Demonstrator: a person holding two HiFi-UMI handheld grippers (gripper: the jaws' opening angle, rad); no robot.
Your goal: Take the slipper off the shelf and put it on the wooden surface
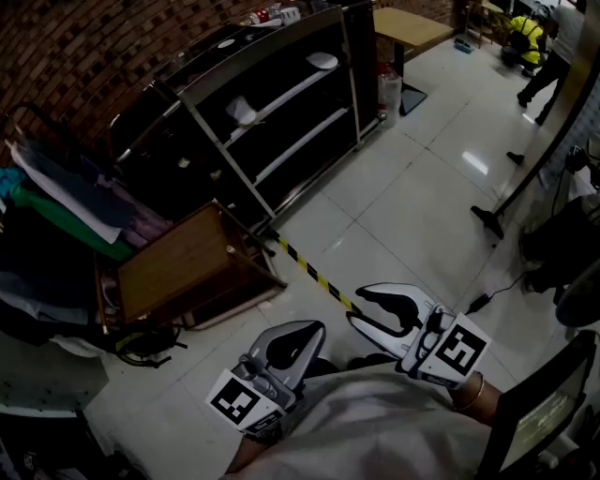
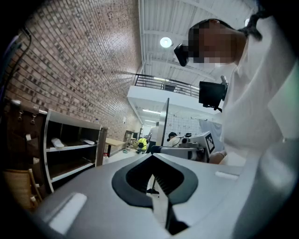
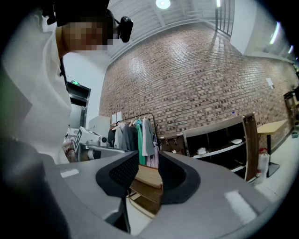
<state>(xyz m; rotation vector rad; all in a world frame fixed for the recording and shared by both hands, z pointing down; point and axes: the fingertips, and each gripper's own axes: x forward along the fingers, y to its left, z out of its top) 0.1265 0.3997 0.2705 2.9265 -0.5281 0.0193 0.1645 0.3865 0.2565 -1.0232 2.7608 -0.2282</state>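
Note:
Two white slippers (image 1: 322,61) (image 1: 242,111) lie on the dark open shelf (image 1: 281,103) at the top of the head view, far from both grippers. The wooden surface (image 1: 178,262) is a tilted brown box top left of centre. My left gripper (image 1: 305,330) is close to my body with its jaws together and nothing in them. My right gripper (image 1: 357,307) hovers beside it with a small gap between the pads and nothing held. The right gripper view looks past that gripper (image 3: 148,170) to the wooden surface (image 3: 147,179) and both slippers (image 3: 202,151) (image 3: 236,141).
A clothes rack (image 1: 66,197) with hanging garments stands left of the wooden box. Yellow-black tape (image 1: 314,272) crosses the tiled floor. A floor stand (image 1: 492,220) and cables sit at the right. A wooden table (image 1: 408,28) and a person in a bright jacket (image 1: 530,37) are far back.

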